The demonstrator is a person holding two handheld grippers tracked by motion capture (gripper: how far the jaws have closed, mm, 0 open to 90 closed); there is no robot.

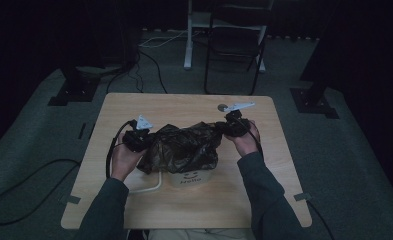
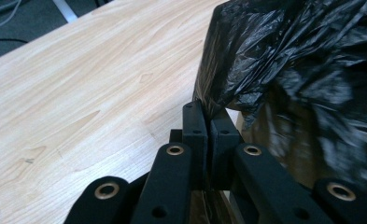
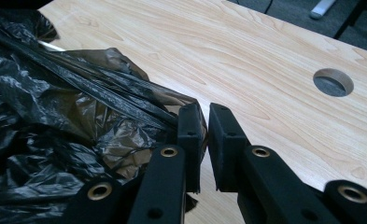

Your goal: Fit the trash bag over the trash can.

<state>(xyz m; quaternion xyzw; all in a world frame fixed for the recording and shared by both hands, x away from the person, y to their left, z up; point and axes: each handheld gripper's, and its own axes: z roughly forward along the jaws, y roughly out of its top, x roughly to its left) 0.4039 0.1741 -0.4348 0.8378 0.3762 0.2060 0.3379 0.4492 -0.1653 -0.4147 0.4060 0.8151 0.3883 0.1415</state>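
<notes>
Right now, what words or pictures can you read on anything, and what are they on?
"hello", or something near it, in small grey letters under a little smiley face, on the front of the white bin; too small and blurred to be sure of the spelling.
black plastic bag: no writing that I can see.
wooden table: no writing.

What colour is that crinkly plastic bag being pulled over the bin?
Glossy black, slightly see-through brown where stretched; the plastic bag shows best in the right gripper view.
</notes>
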